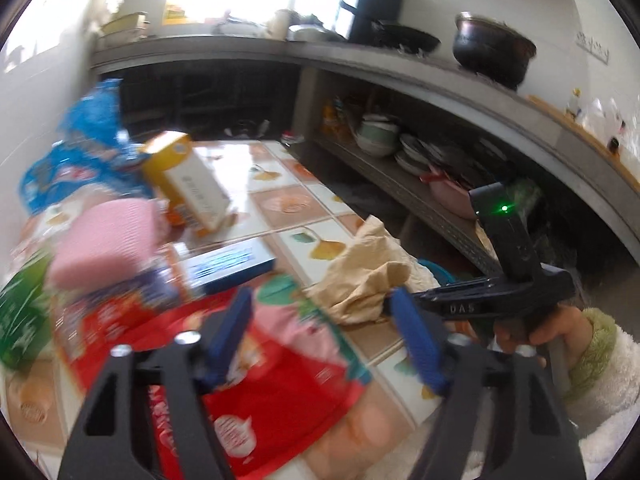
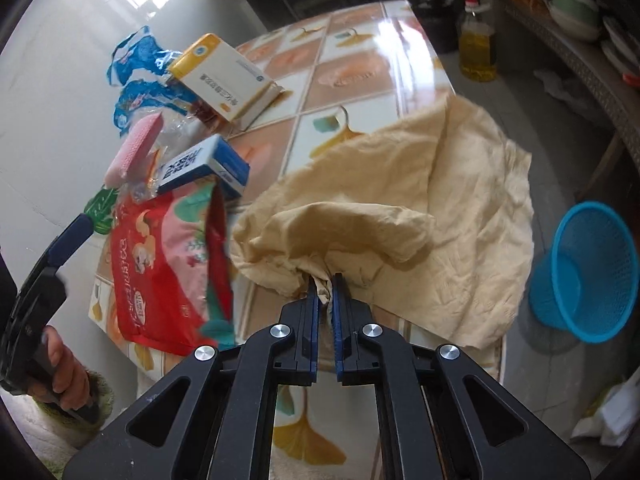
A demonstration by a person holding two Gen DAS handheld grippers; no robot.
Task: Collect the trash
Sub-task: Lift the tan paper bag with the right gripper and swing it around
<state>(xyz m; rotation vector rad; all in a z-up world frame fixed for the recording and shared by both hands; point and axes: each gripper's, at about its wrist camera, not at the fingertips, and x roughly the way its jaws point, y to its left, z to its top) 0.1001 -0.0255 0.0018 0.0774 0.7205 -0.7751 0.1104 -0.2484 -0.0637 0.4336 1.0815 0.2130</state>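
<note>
The right tool (image 2: 325,289) is pinching a fold of the beige cloth (image 2: 420,216) between its blue pads, its jaws standing only narrowly apart around the fabric. The cloth is lying crumpled over the near right corner of the tiled counter (image 2: 352,76), draping off its edge. Beside the counter, a blue mesh basket (image 2: 588,272) is sitting tilted on the floor, well apart from the cloth.

The left tool (image 1: 324,336) is hovering with its jaws spread over the red snack bag (image 1: 280,392), with nothing caught between the pads. That bag is lying flat at the near left of the counter, just beside the cloth. Behind it, a blue and white box (image 2: 204,166) is resting on its upper edge, with a pink sponge (image 2: 134,148) next to it. Farther back, a yellow and white carton (image 2: 228,76) is leaning against crumpled blue wrappers (image 2: 138,56) by the wall. A bottle of yellow oil (image 2: 476,40) is standing on the floor beyond the far corner.
</note>
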